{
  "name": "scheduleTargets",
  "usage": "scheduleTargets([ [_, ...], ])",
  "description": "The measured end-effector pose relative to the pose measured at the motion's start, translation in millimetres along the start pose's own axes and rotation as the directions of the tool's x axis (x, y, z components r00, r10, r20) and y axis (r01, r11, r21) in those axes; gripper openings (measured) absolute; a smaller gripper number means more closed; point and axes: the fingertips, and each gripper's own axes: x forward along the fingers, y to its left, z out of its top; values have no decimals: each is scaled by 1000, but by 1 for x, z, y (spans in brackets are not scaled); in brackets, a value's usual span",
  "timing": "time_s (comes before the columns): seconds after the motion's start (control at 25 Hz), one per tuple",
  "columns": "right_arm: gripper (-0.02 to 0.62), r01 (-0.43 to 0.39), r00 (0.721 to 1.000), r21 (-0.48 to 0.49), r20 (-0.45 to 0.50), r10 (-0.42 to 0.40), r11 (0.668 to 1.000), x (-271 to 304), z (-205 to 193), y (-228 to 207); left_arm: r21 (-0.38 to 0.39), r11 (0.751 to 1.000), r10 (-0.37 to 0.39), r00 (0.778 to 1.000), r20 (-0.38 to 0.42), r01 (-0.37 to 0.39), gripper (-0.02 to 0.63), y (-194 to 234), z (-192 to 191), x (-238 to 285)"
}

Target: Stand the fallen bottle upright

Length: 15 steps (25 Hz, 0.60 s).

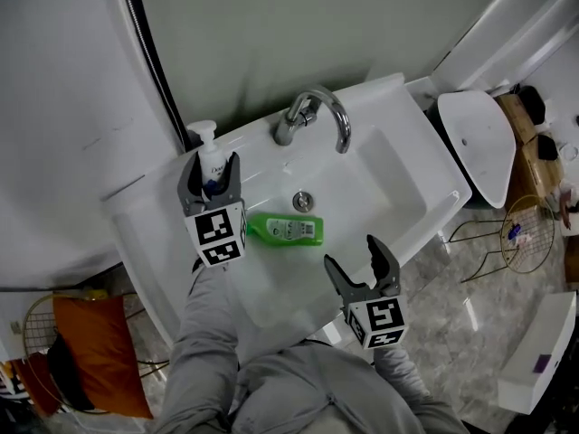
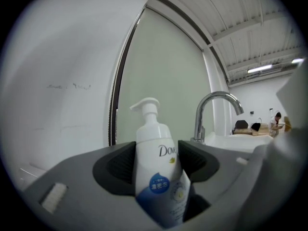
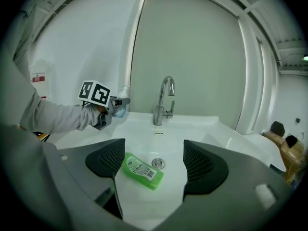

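Left tool [image 1: 210, 163] pinches a white pump bottle [image 2: 155, 162] between its jaws, upright at the upper left corner of the sink [image 1: 412, 152], left of centre in the head view. Right tool [image 1: 362, 262] hangs with jaws spread and empty above the sink's near rim, lower right of centre. Between the two tools, the green bottle [image 1: 286, 229] lies on its side in the basin, just below the drain [image 1: 302, 201].
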Motion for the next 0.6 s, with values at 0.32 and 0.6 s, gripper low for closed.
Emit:
scheduleTargets([
  [0.32, 380, 50, 996, -4, -77, -50, 999, -1, -12, -7, -6, 1000, -6, 999, 43, 7, 325, -1, -2, 36],
  [0.6, 380, 82, 993, -13, -78, -83, 997, 0, -16, -8, -7, 1000, -3, 997, 76, 3, 325, 0, -6, 51],
])
